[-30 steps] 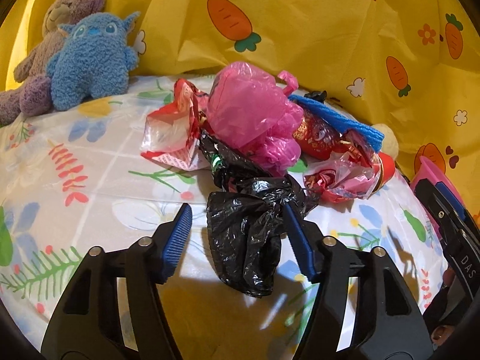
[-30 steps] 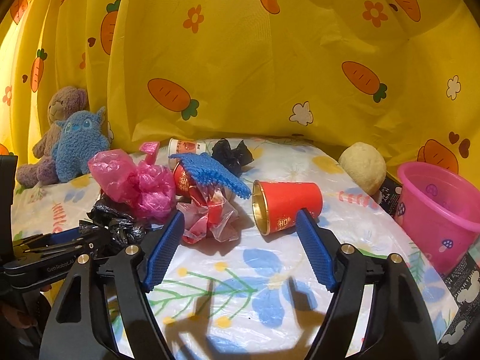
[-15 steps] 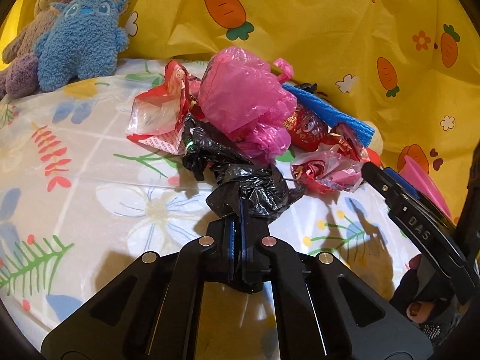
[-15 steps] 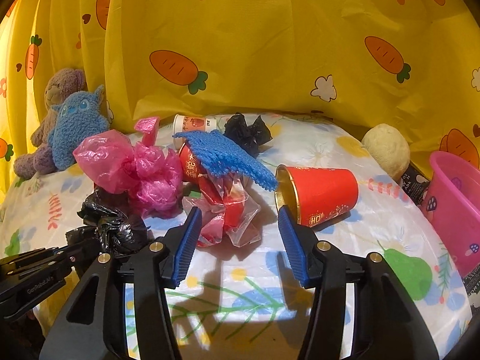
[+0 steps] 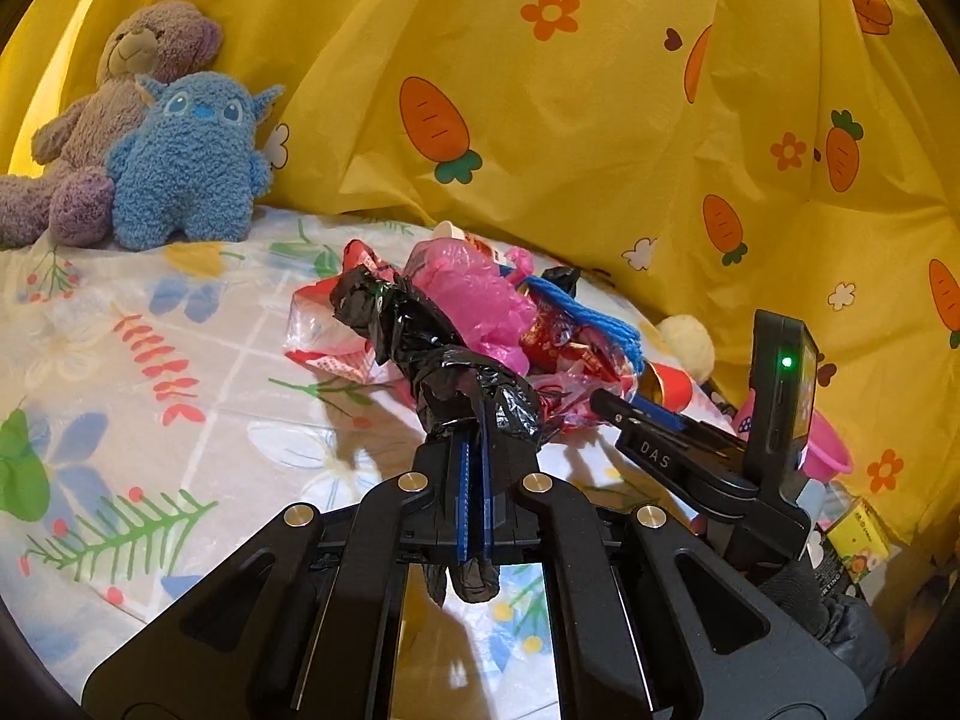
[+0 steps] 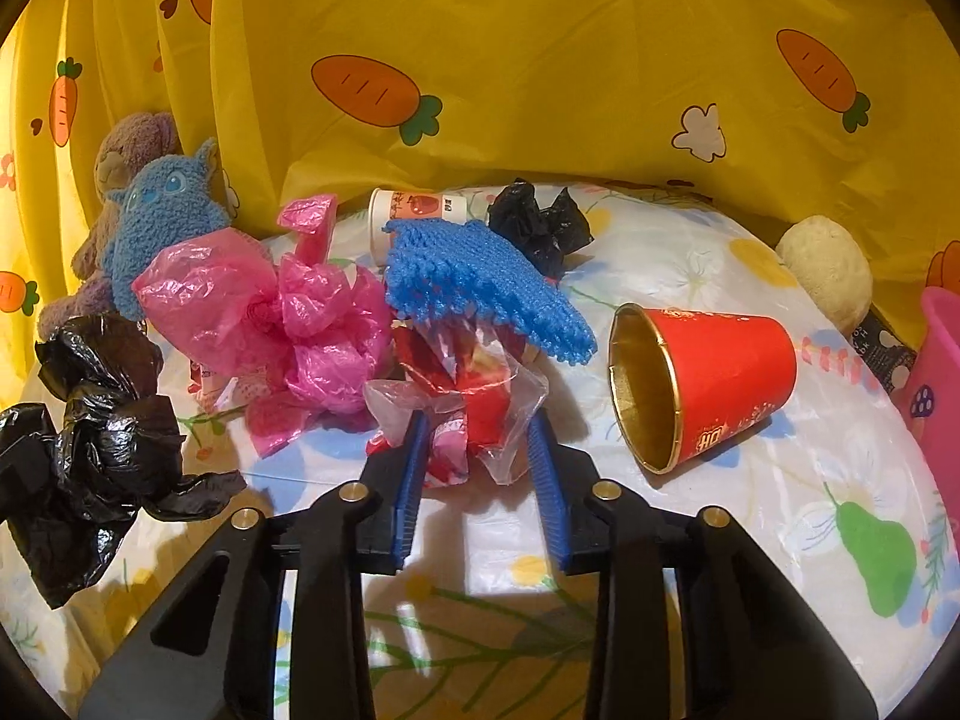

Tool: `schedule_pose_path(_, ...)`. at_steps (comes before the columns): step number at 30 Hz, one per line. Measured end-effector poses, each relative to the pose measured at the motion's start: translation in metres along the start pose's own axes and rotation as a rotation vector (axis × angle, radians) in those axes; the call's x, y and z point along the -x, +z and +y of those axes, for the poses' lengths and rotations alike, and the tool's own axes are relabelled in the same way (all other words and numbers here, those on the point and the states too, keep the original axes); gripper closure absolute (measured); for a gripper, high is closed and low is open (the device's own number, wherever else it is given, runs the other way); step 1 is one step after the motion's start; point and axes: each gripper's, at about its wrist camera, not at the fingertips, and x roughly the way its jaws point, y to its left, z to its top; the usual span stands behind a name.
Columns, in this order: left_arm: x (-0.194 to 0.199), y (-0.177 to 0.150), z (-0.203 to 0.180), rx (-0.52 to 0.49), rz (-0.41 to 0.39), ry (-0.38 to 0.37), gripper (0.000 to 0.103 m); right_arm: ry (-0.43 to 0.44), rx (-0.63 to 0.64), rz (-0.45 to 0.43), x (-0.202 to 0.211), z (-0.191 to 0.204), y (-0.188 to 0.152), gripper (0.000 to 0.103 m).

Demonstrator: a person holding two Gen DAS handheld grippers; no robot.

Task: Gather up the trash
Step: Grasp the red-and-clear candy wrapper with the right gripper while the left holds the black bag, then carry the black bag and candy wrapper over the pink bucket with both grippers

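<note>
Yellow carrot-print curtain (image 6: pixel 540 60) hung behind a tabletop (image 6: pixel 690 480) covered in flowered plastic; two plush toys (image 5: pixel 168 162) sat at its far left; a heap of trash lay mid-table. Left tongs (image 5: pixel 474 456) were clamped shut on a black bag (image 5: pixel 444 360), its crumpled bulk sticking out past the tips and raised off the cover; the same bag showed at the left edge of the right wrist view. Right tongs (image 6: pixel 480 450) were closing, pads narrow around a clear-and-red wrapper (image 6: pixel 462 396) lying between them; contact could not be told. Just behind lay a pink bag (image 6: pixel 270 318) and a blue knitted cloth (image 6: pixel 480 282); a red cup (image 6: pixel 702 384) lay on its side to the right; a pink bin (image 6: pixel 942 372) stood at the far right edge.
</note>
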Motion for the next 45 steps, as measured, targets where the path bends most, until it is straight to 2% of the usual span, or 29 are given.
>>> schedule_pose_path(2,-0.001,-0.001,0.001,0.003,0.005,-0.001,0.101,0.014,0.007,-0.004,0.002,0.001,-0.001,0.082)
schedule_pose_path(5,-0.001,-0.001,0.002,0.004,0.005,-0.003,0.101,0.013,0.027,-0.023,0.009,0.005,-0.004,0.085)
schedule_pose_path(16,0.011,-0.003,-0.009,-0.006,-0.014,-0.029,0.101,0.034,0.034,-0.133,0.08,-0.001,-0.032,0.085)
schedule_pose_path(24,0.024,-0.004,-0.031,-0.038,-0.035,-0.073,0.101,-0.004,-0.01,-0.213,0.127,-0.02,-0.045,0.085)
schedule_pose_path(34,0.03,-0.004,-0.071,-0.109,-0.039,-0.126,0.101,-0.045,-0.039,-0.261,0.157,-0.04,-0.05,0.085)
schedule_pose_path(45,0.007,-0.006,-0.121,-0.19,-0.005,-0.184,0.101,-0.101,-0.088,-0.306,0.179,-0.072,-0.054,0.085)
